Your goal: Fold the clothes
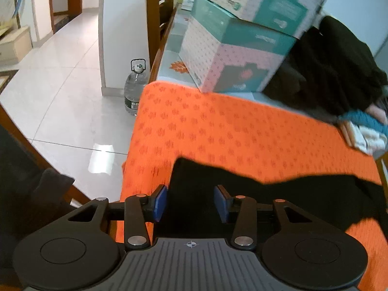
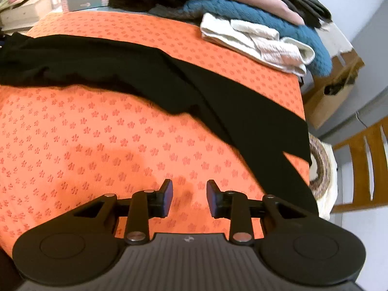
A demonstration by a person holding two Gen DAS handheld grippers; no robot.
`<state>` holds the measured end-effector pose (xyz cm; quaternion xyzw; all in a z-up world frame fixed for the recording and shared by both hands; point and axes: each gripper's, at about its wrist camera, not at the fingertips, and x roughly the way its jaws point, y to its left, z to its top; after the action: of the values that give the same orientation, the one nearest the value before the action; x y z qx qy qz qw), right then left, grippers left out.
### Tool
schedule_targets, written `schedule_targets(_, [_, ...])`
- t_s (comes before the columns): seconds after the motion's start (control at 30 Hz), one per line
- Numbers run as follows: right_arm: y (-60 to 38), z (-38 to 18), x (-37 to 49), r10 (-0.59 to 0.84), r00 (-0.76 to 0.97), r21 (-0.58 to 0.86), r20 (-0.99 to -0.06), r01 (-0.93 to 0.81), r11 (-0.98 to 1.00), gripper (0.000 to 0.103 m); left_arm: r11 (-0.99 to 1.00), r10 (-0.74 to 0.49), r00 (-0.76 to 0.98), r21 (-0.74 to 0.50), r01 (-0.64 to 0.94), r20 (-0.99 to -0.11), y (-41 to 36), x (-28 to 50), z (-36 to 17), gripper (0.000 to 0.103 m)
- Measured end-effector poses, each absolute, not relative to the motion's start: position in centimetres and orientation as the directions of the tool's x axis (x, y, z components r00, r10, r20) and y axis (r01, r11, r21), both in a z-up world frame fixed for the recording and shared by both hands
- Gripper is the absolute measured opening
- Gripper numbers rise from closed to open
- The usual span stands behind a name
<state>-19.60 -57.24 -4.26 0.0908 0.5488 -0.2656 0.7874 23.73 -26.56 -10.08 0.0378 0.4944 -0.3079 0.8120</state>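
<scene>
A long black garment [image 2: 169, 77] lies stretched across the orange patterned cloth [image 2: 84, 133] on the table, from the left side to the right edge, where its end hangs over. In the left wrist view the same black garment [image 1: 266, 194] spreads under and in front of my left gripper [image 1: 191, 202]. Its blue pads stand apart with black fabric in the gap and do not press on it. My right gripper [image 2: 189, 197] is open over bare orange cloth, left of the garment's hanging end, with nothing between its fingers.
Folded white [image 2: 257, 46], teal [image 2: 242, 9] and pink clothes are stacked at the table's far right. Dark clothes [image 1: 334, 68] are piled beside patterned boxes [image 1: 242, 48]. A water bottle [image 1: 134, 87] stands on the floor at left. A wooden chair [image 2: 363, 157] and a cardboard box [image 2: 334, 92] stand at right.
</scene>
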Motion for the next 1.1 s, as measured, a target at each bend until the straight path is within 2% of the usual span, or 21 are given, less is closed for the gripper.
schedule_targets(0.03, [-57.1, -4.3, -19.7, -0.319, 0.253, -0.148, -0.913, 0.525, 0.838, 0.035, 0.812, -0.459, 0.321, -0.246, 0.529, -0.828, -26.8, 24.2, -10.4, 0.03])
schedule_targets(0.07, [-56.9, -4.4, -19.8, -0.32, 0.249, -0.147, -0.914, 0.532, 0.834, 0.035, 0.817, -0.454, 0.32, -0.245, 0.522, -0.832, -27.0, 24.6, -10.8, 0.007])
schedule_targets(0.3, [-56.8, -4.8, -21.0, -0.322, 0.222, -0.135, -0.92, 0.594, 0.793, 0.035, 0.869, -0.378, 0.342, -0.203, 0.45, -0.86, -27.1, 25.6, -12.0, 0.005])
schedule_targets(0.37, [-56.8, -5.0, -21.2, -0.323, 0.215, -0.136, -0.922, 0.601, 0.788, 0.035, 0.878, -0.375, 0.341, -0.213, 0.429, -0.862, -27.1, 25.8, -12.1, 0.007])
schedule_targets(0.53, [-57.2, -4.7, -22.0, -0.336, 0.224, -0.136, -0.915, 0.613, 0.778, 0.035, 0.882, -0.406, 0.34, -0.266, 0.389, -0.848, -26.5, 25.9, -11.2, 0.03])
schedule_targets(0.73, [-58.8, -4.5, -23.3, -0.362, 0.234, -0.158, -0.903, 0.601, 0.783, 0.035, 0.873, -0.43, 0.38, -0.27, 0.405, -0.819, -26.5, 23.4, -8.2, 0.048])
schedule_targets(0.83, [-60.0, -4.5, -24.4, -0.377, 0.239, -0.172, -0.895, 0.596, 0.785, 0.035, 0.868, -0.439, 0.384, -0.273, 0.415, -0.812, -26.9, 21.4, -6.8, 0.052])
schedule_targets(1.1, [-64.6, -6.6, -29.0, -0.418, 0.22, -0.26, -0.881, 0.513, 0.818, 0.041, 0.845, -0.463, 0.362, -0.28, 0.455, -0.809, -30.5, 14.0, -5.0, 0.055])
